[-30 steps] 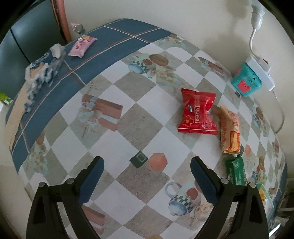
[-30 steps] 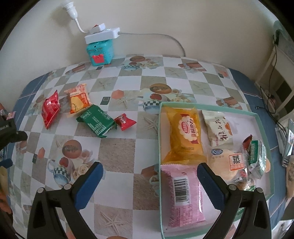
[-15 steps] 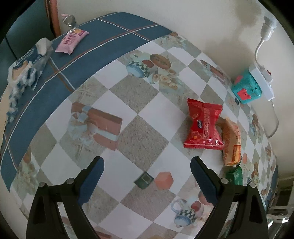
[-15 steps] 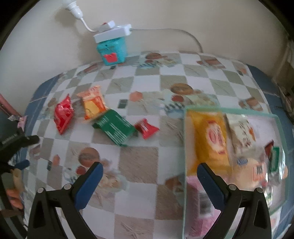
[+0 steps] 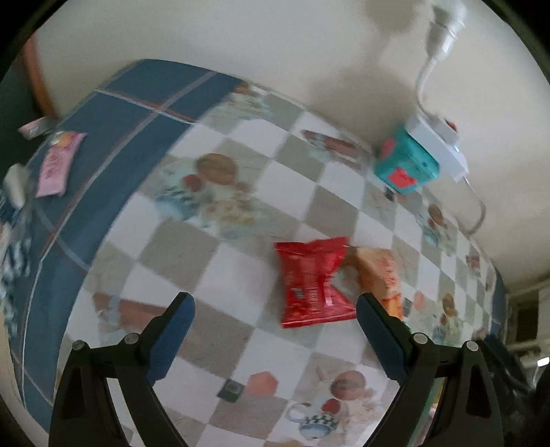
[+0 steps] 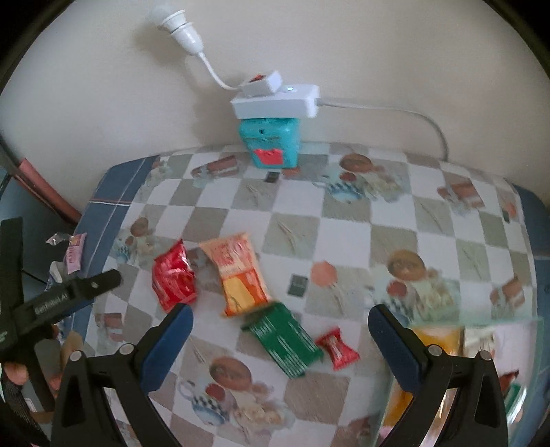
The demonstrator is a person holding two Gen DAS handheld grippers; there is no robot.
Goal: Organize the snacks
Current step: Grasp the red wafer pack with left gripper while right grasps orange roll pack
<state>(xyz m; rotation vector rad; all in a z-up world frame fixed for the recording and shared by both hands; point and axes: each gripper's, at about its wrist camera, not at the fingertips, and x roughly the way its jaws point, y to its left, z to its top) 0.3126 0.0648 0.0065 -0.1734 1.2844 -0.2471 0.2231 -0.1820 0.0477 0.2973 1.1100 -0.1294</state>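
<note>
A red snack bag (image 5: 311,283) lies on the checkered tablecloth, with an orange snack bag (image 5: 380,278) touching its right side. My left gripper (image 5: 275,323) is open and empty, just short of the red bag. In the right wrist view the red bag (image 6: 173,275), the orange bag (image 6: 239,273), a green packet (image 6: 283,337) and a small red candy (image 6: 337,347) lie ahead of my open, empty right gripper (image 6: 280,338). The glass tray (image 6: 481,321) with snacks in it is at the right edge. A pink packet (image 5: 56,165) lies on the blue border.
A teal box (image 6: 270,142) with a white power strip (image 6: 275,99) on top stands against the wall. A lamp socket on a cord (image 6: 182,24) hangs above it. The left gripper's body (image 6: 51,299) shows at the left of the right wrist view.
Both grippers have moved towards the wall. The red and orange bags now sit closer to my left gripper. The tray has slid to the right edge of the right wrist view.
</note>
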